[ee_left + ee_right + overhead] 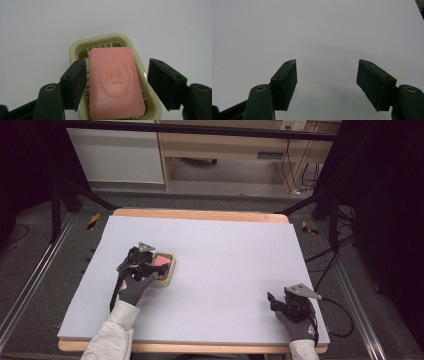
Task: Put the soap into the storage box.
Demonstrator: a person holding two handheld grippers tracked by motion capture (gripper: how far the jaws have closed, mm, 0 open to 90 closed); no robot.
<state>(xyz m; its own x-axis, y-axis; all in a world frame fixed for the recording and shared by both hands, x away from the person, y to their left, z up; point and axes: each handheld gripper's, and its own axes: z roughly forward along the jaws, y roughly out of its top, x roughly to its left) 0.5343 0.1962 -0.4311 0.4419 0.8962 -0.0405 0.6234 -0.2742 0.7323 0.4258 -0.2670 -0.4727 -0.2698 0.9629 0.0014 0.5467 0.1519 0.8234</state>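
Observation:
A pink bar of soap [113, 85] with a stamped emblem lies in a pale yellow-green soap dish [105, 40] on the light grey table mat. My left gripper [117, 65] is open and straddles the bar, one black pad on each side, with a narrow gap between each pad and the soap. In the high view the soap [161, 262] and its dish [170, 277] sit left of centre, with the left gripper [150, 265] over them in a gloved hand. My right gripper [274, 301] rests near the front right corner, and its jaws [327, 65] are open over bare mat.
The grey mat [225, 260] covers a wooden table whose front edge [200, 349] runs just below both hands. Black frame legs and cables stand on the floor to either side, and wooden furniture lies beyond the far edge.

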